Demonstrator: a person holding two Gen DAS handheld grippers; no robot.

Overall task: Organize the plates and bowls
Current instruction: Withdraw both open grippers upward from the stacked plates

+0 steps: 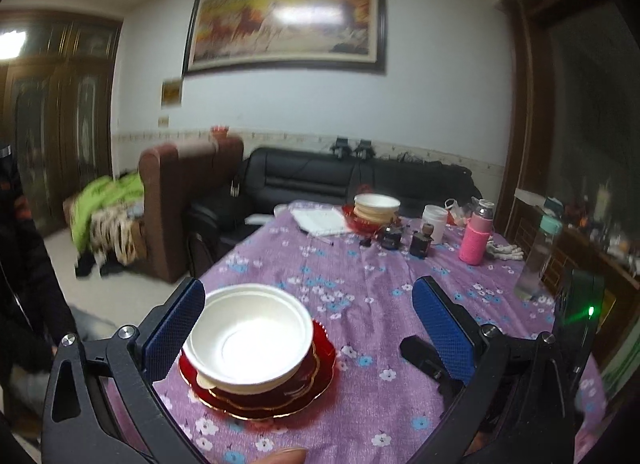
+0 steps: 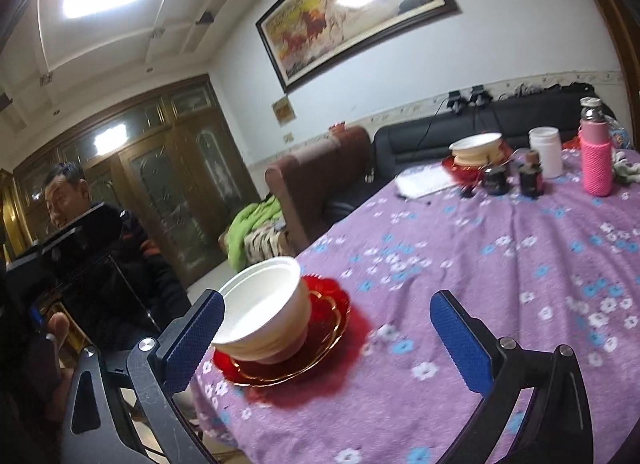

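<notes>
**Item: near stack of bowl and red plates, both tools spread wide and empty**

We list a white bowl (image 1: 250, 338) sitting on a short stack of red plates (image 1: 280, 396) with gilt edging, at the near left part of the table (image 1: 360, 304) under its purple flowered cloth. A second stack (image 1: 376, 208), pale bowls on red ware, stands well apart at the far end, near a white jar (image 1: 435, 222) and a pink bottle (image 1: 474, 238).

Left gripper (image 1: 316, 328): jaws fully apart, nothing between the pads. In the left wrist view the bowl lies just inside the left-hand blue finger (image 1: 172, 334), close beside that pad, while the other finger stands well clear to the right. We judge the bowl off-centre in the opening, toward the left.

Right gripper (image 2: 328, 340): jaws likewise wide and empty. From the right wrist view the bowl (image 2: 264, 304) and plates (image 2: 316, 338) again sit just beside the left-hand finger (image 2: 192, 340), slightly ahead of it.

Bearing: the stack is round, so it offers no long axis; the rim is the only hold. It lies ahead and to the left of both tools. We judge the left hand the nearer and better placed, needing a small shift leftward to centre the bowl's rim
</notes>
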